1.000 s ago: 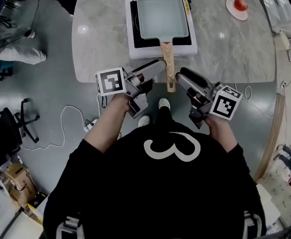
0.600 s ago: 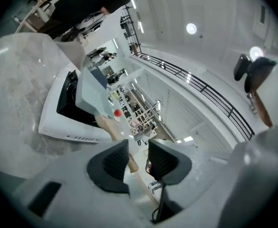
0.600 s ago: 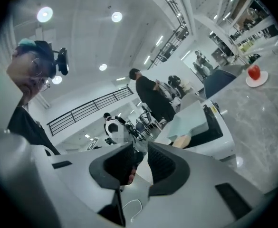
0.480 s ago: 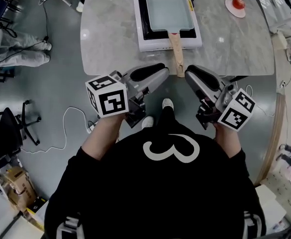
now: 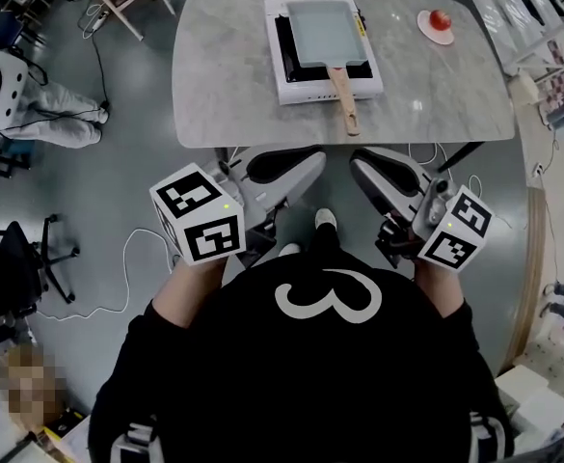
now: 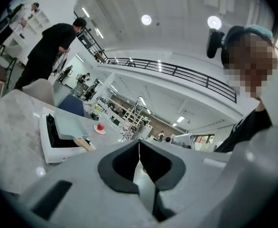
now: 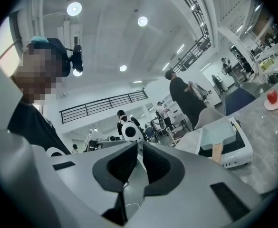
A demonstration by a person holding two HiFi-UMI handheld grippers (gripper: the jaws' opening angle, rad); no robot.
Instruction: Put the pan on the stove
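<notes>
black short-sleeved top [image 5: 301, 384] with a large white looping "3" mark [image 5: 322, 293]; grey straps [image 5: 132, 442] at both shoulders; a white shoe [image 5: 324, 219]. left tool [image 6: 139, 144] and right tool [image 7: 139, 144] are grey with dark pads [image 6: 122, 164], each bearing a white cube [image 5: 200, 225] of black square markers; right jaws closing, empty.

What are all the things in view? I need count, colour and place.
table: one, grey marble, centre top
stove: one, white with black top, on the table
pan: one, pale rectangular, wooden handle, on the stove
plate: one, white, table's far right, carrying a red fruit
office chair: one, black, floor at left
cable: one, white, floor at left
left gripper: one, grey, shut, empty
right gripper: one, grey, jaws closing, nothing between them
</notes>
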